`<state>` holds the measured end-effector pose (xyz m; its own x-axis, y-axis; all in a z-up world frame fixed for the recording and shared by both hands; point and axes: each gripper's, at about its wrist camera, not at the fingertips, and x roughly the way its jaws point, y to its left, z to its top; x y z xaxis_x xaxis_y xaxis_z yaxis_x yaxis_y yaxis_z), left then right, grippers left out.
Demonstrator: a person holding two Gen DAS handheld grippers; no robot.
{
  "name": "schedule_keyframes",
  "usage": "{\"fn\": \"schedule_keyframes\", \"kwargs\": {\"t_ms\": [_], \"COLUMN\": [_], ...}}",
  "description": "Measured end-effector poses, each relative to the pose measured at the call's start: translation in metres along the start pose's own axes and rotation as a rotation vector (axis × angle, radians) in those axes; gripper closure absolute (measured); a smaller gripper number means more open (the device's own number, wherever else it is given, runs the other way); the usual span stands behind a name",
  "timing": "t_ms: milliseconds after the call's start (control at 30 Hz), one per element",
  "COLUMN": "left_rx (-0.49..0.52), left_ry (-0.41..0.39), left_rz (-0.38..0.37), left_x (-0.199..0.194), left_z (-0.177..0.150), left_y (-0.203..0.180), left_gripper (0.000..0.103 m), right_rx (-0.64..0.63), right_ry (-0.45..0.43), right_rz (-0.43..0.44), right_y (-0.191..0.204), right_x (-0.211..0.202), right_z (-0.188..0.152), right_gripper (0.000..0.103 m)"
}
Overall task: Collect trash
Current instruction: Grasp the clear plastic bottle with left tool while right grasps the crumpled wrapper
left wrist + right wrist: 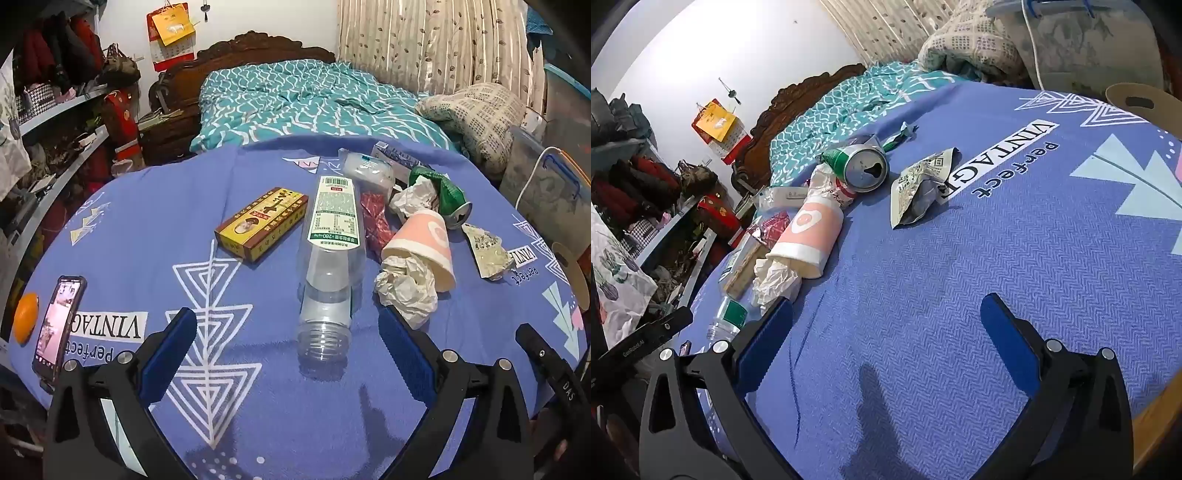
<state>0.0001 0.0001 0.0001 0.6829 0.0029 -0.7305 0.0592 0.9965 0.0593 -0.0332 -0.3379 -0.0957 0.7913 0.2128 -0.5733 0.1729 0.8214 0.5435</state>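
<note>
We judge that collecting has not begun: both of our grippers hang over the blue-clothed surface (129,221) with nothing in them. Our left gripper (288,332) stands at its widest, and the clear plastic bottle (328,266) lies just ahead of it, its open neck pointing back between the fingers. Our right gripper (886,321) is spread just as wide over bare cloth, with the trash ahead and to its left. The next move, we think, calls for the left gripper to drop forward and close across the bottle's body, which looks smooth and may roll. Counting from the left gripper: one bottle, one yellow carton (262,223) ahead-left, one pink paper cup (424,247) ahead-right, two crumpled tissues, the nearer one (406,291) at the cup's mouth, one green can (862,166), one red wrapper (375,221), one crumpled printed packet (919,188). No bin is visible. A phone (57,325) and an orange (26,317) sit far left; we would leave them.
</note>
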Motion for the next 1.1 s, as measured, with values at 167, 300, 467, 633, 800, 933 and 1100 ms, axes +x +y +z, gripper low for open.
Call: {"fn": "schedule_keyframes", "kwargs": {"t_ms": [167, 300, 467, 633, 800, 933, 1100], "left_rx": [-0.008, -0.021, -0.053, -0.092, -0.084, -0.069, -0.051], "left_ry": [-0.001, -0.009, -0.003, -0.014, 0.001, 0.029, 0.054], "left_rz": [-0.003, -0.027, -0.045, -0.077, -0.121, -0.091, -0.049], "left_x": [0.003, 0.005, 0.006, -0.002, -0.003, 0.003, 0.008], "left_z": [-0.001, -0.004, -0.010, -0.021, -0.025, -0.025, -0.026], "left_y": [-0.001, 0.000, 0.006, 0.011, 0.014, 0.012, 0.010], "left_gripper": [0.009, 0.009, 0.009, 0.009, 0.009, 0.009, 0.009], "right_rx": [-0.014, -0.053, -0.092, -0.182, -0.244, -0.278, -0.290], "right_ry": [0.012, 0.039, 0.008, -0.037, -0.065, -0.058, -0.048], "right_rz": [-0.019, -0.062, -0.083, -0.109, -0.118, -0.115, -0.082], "right_y": [0.003, 0.017, 0.019, 0.035, 0.049, 0.056, 0.063], "right_x": [0.000, 0.001, -0.004, -0.012, -0.017, -0.012, -0.008], "right_z": [-0.003, -0.001, 0.003, -0.006, -0.002, 0.003, 0.009], "right_gripper": [0.003, 0.003, 0.003, 0.003, 0.005, 0.020, 0.037]}}
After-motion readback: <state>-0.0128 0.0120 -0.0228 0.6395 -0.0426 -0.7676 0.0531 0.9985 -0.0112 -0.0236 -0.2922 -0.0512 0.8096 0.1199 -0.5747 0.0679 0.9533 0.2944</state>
